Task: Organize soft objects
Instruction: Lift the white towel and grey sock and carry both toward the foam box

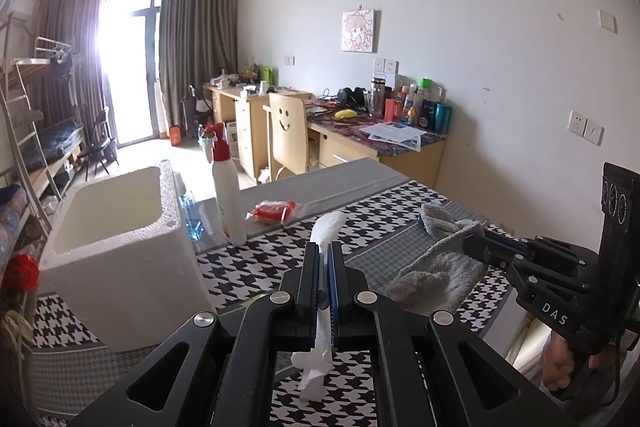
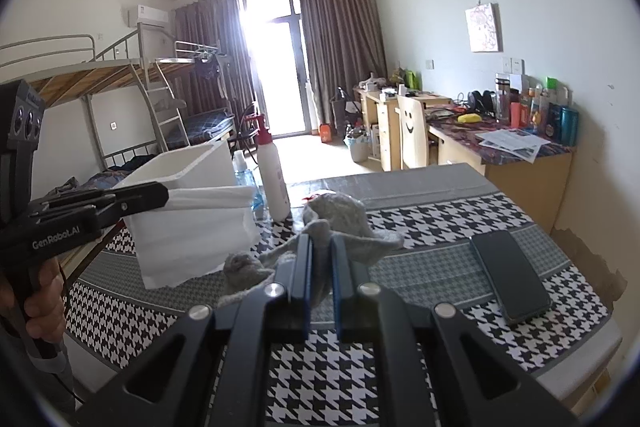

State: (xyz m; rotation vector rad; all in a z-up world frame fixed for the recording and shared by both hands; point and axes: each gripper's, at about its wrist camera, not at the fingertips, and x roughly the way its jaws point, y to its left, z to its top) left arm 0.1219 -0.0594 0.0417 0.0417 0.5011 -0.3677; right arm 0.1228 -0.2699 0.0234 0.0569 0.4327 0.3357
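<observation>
"GenRobot.AI" left claw (white tissue clamped)

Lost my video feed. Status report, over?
Left gripper shut on white cloth. Right gripper shut on grey towel. Both lifted over table. Foam box open, spray bottle beside it.

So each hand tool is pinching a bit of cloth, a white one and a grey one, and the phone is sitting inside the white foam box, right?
Not quite. The phone lies flat on the checked tablecloth, not in the foam box; the right wrist view shows it. The rest holds: the left tool pinches the white cloth and the right tool the grey cloth.
</observation>
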